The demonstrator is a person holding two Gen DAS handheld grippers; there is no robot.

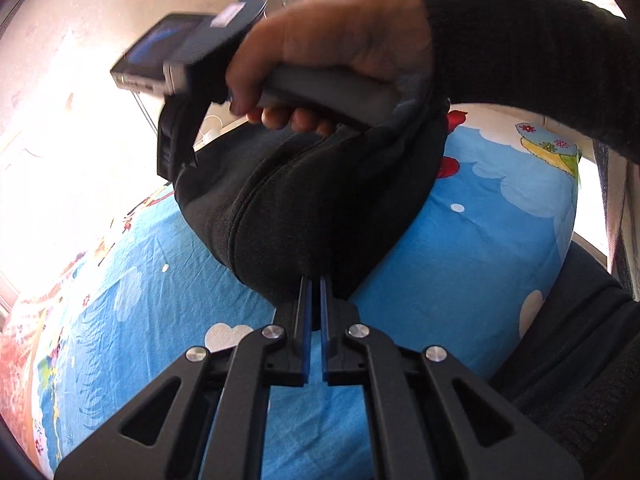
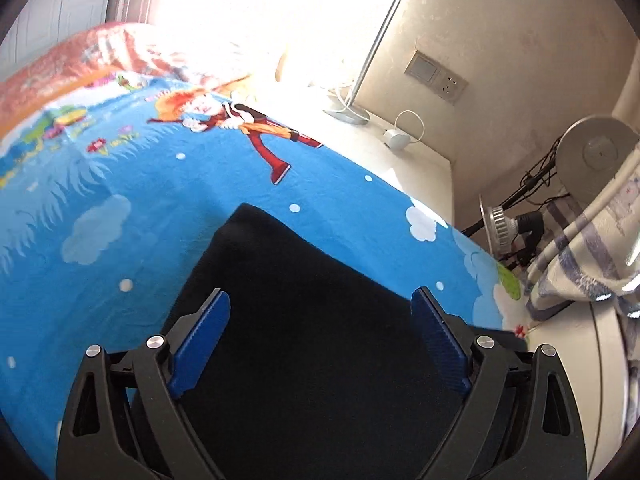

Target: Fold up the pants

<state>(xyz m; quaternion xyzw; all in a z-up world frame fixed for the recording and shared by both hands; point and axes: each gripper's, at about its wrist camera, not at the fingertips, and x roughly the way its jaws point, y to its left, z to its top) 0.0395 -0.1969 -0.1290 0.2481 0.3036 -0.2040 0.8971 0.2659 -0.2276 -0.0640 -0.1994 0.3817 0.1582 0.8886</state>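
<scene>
left gripper (image 1: 316,280) clamped tight on the near edge of the black pants (image 1: 304,208), which lie bunched on the blue cartoon bedsheet (image 1: 480,240). right gripper (image 2: 320,316) gapes wide above the dark cloth, gripping nothing, a hand (image 1: 332,52) holding its handle beyond.

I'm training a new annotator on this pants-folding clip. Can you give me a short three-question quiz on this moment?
1. True or false: the left gripper is shut on the edge of the black pants.
2. The right gripper is: A) shut on the pants, B) open above the pants, C) holding a cable.
3. What do the pants lie on?

Key:
1. True; its jaws meet on the fabric.
2. B; the blue pads stand wide apart, with nothing pinched.
3. A blue cartoon-print bedsheet.
</scene>
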